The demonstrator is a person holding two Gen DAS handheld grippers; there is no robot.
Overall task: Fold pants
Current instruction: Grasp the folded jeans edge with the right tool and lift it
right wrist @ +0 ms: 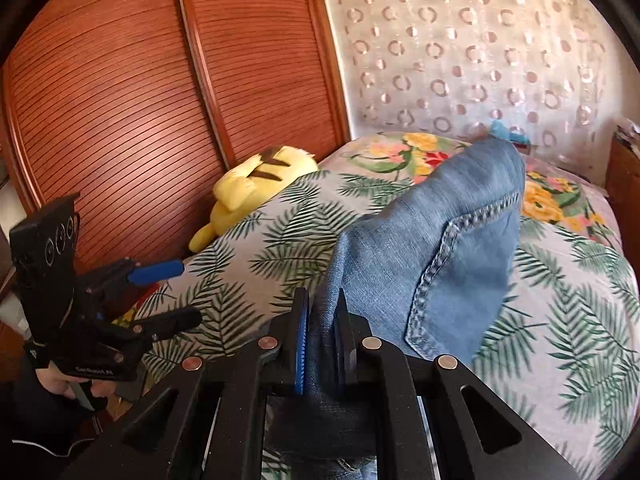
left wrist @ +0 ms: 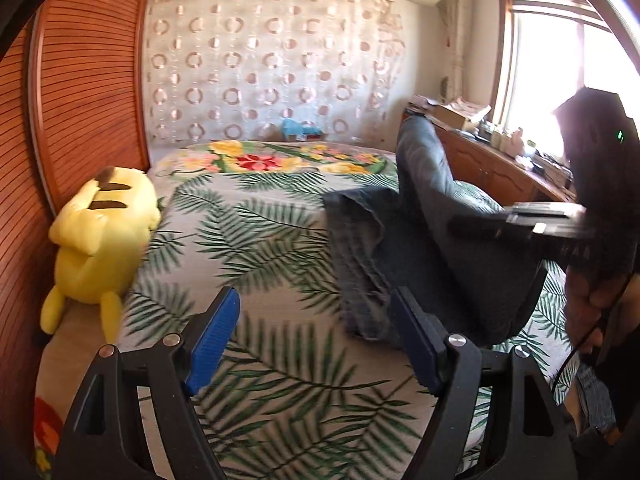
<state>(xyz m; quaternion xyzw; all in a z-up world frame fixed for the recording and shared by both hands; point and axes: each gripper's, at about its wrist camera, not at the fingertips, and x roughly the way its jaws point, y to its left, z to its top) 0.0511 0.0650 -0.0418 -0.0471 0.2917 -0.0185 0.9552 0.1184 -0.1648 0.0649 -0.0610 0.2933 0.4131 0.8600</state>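
Denim fills my right gripper (right wrist: 322,336): its jaws are pressed narrow on an edge of the jeans (right wrist: 432,248), near a stitched pocket, and I hold that part raised off the bed (right wrist: 568,320) so the cloth hangs free and can be swung over for a fold. That is my guess at the reason; the fold itself is not yet made, and the task looks to be at an early stage.

My left gripper (left wrist: 316,344) is spread wide and holds nothing. It hovers over the bed, just beside the jeans on the side toward the plush (left wrist: 100,240), likely waiting to take a second edge so the cloth can be pulled even.

Most of the jeans lie crumpled on the bed, well apart from the plush, which lies at the bed's edge against the wooden doors (right wrist: 120,100). One part stands up in a peak where I lift it.

Much is unclear. I cannot tell waist from leg ends, nor how the two legs lie against each other. Motion blurs the cloth in the left view, and the window (left wrist: 560,60) glare darkens my right gripper there. What I pinch is hidden inside the jaws.
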